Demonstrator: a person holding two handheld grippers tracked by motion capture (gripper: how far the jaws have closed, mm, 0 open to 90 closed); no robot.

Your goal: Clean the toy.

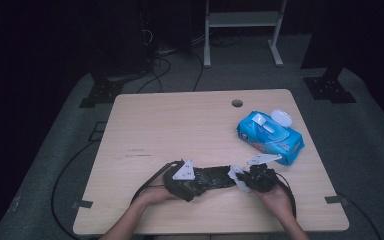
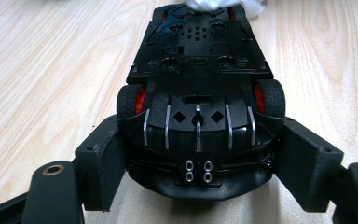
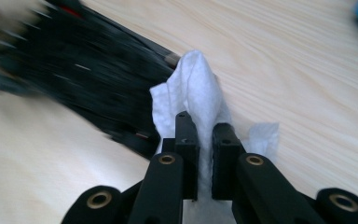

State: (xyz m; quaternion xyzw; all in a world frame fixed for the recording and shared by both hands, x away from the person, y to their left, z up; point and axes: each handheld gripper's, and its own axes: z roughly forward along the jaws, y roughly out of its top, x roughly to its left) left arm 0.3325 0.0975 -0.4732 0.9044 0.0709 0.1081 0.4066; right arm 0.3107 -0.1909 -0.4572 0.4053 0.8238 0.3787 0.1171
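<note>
The toy car point(image 2: 198, 93), black with red inside its wheels, lies upside down on the tabletop point(image 1: 180, 125) near the person's edge, its long axis running across the high view from the left gripper point(image 1: 182, 180) to the right gripper point(image 1: 247, 181). The left gripper's fingers point(image 2: 105, 163) clamp one end of the car from both sides, so the chassis stretches straight away from them. At the far end sits the white wipe point(image 3: 193, 93), pinched between the right gripper's fingers point(image 3: 186, 140), which stand almost together on the cloth. The wipe touches that end of the car. The right hand is therefore the one placed to rub along the underside, toward the left gripper. A blue wipe pack point(image 1: 270, 137) lies well apart, beyond the right hand.
</note>
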